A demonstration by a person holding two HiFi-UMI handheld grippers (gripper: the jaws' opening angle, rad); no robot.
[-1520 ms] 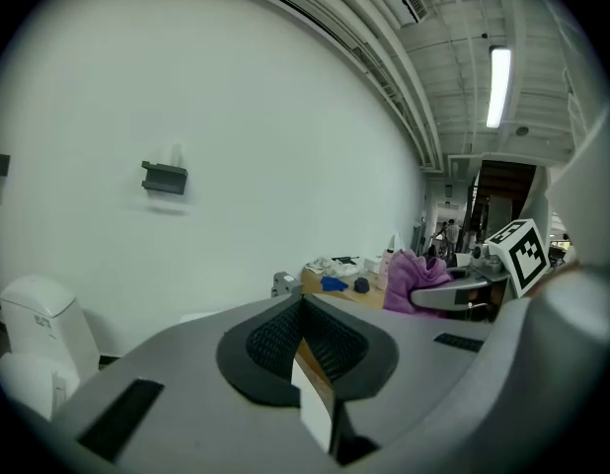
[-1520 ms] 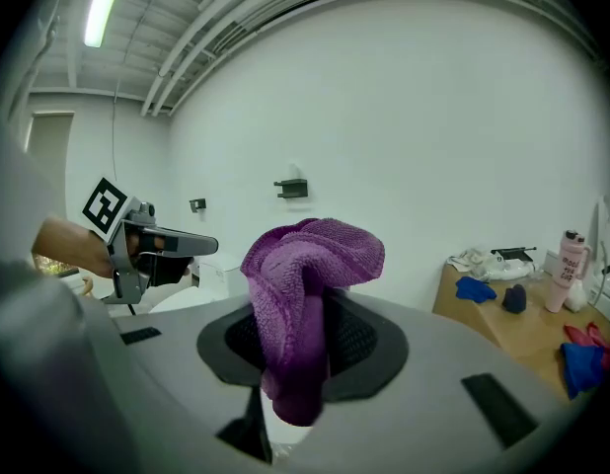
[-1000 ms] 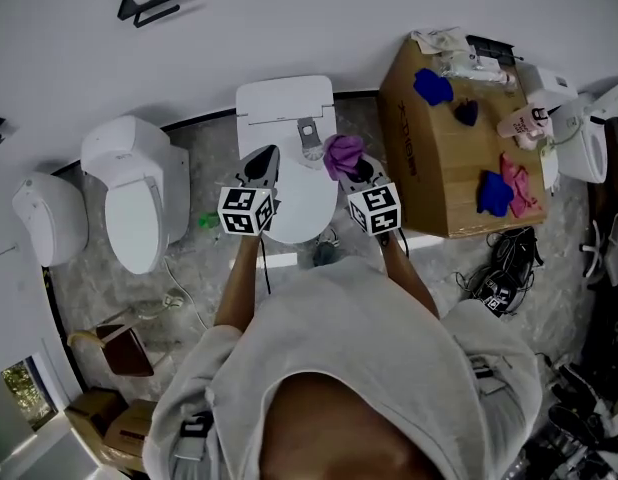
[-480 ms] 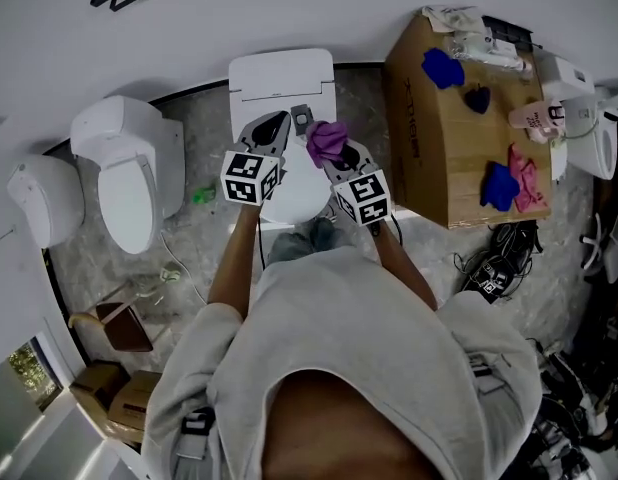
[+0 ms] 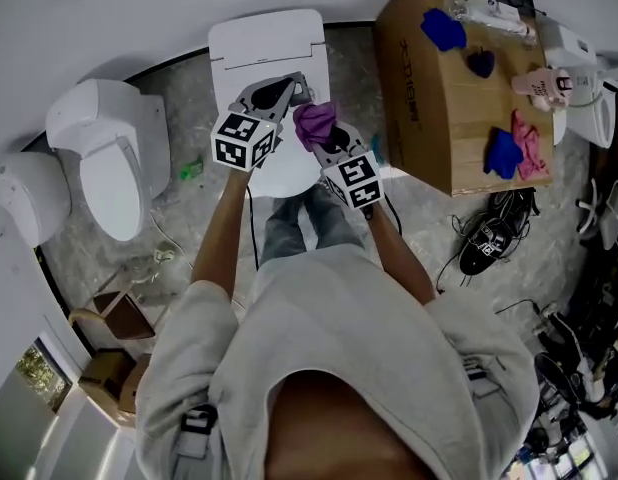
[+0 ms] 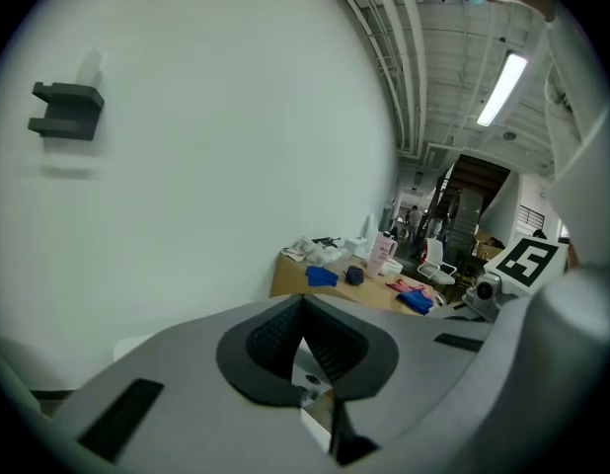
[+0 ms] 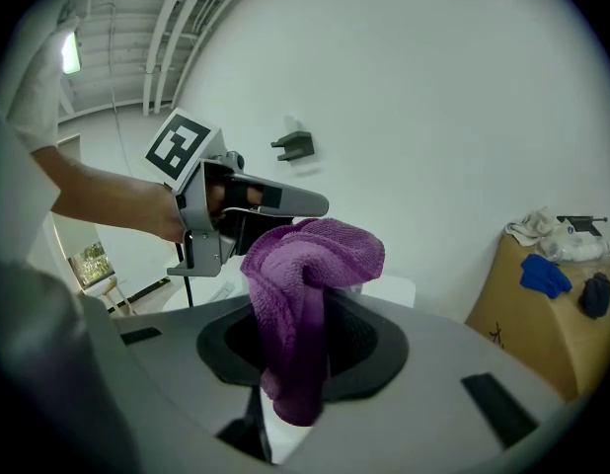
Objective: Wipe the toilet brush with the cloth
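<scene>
The left gripper has its jaws drawn together at the tips. In the narrow gap behind them sits a thin, flat, pale-grey piece with a small hole, which appears to be part of the toilet brush; how much of the brush is there cannot be made out. The right gripper has its jaws clamped on the purple cloth. The cloth bunches up above the pads and hangs in a fold below them. In the head view the cloth lies just at 4 o'clock of the grey piece, close enough that touching or apart cannot be told. In the right gripper view the left gripper stands at 10 o'clock of the cloth, its tips just beside the cloth. Both grippers hang over a white toilet with its lid down, at 12 o'clock of the person. A second white toilet stands at 10 o'clock, on the grey marbled floor. A small green thing lies on the floor between the two. At 2 o'clock is a cardboard box; on its top lie blue cloths, a pink cloth and a pink bottle. Black shoes sit on the floor at 3 o'clock. The wall behind is plain white and bears a black holder.
</scene>
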